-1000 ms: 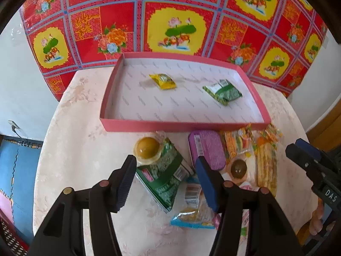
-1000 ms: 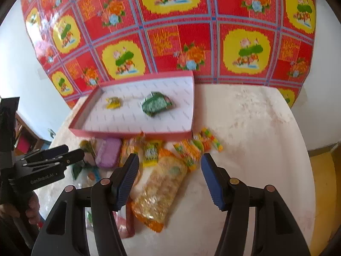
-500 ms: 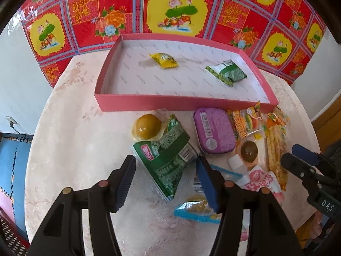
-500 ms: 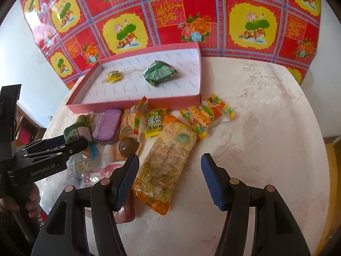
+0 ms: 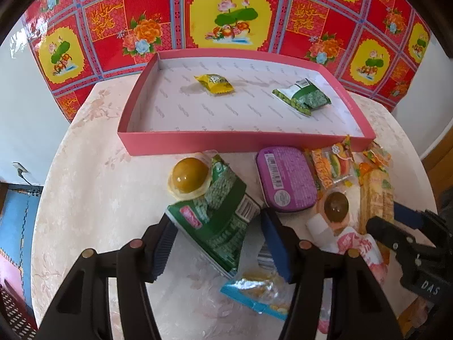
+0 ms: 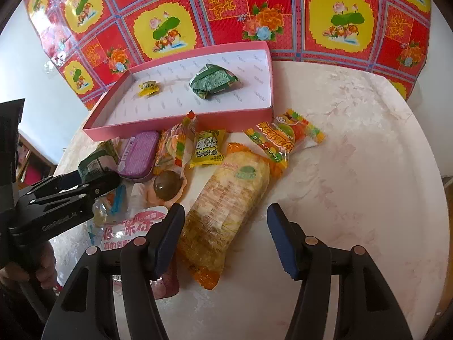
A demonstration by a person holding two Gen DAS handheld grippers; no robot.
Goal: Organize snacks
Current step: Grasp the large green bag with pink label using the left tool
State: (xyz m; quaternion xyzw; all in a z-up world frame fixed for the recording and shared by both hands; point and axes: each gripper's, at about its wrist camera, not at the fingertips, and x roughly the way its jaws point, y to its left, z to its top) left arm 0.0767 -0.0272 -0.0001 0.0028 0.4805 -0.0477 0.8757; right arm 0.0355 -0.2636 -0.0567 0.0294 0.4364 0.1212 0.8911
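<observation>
A pink tray (image 5: 226,141) (image 6: 181,126) at the table's back holds a small yellow packet (image 5: 214,83) (image 6: 148,87) and a green packet (image 5: 303,97) (image 6: 213,80). In front of it lies a pile of snacks. My left gripper (image 5: 219,246) is open, its jaws on either side of a green snack bag (image 5: 215,221) on the table. My right gripper (image 6: 226,238) is open over the near end of a long orange cracker pack (image 6: 229,206), and shows at the right of the left wrist view (image 5: 396,232).
The pile also holds a purple tin (image 5: 286,178) (image 6: 138,154), two jelly cups (image 5: 189,175) (image 6: 167,188), a yellow candy packet (image 6: 208,148), orange gummy packets (image 6: 280,136), a pink pouch (image 6: 133,229) and a blue packet (image 5: 257,291). A red floral cloth (image 5: 226,14) hangs behind the round table (image 6: 354,170).
Both grippers have moved forward and down toward the snack pile. The left jaws now straddle the green bag; the right jaws have come over the cracker pack's near end.
</observation>
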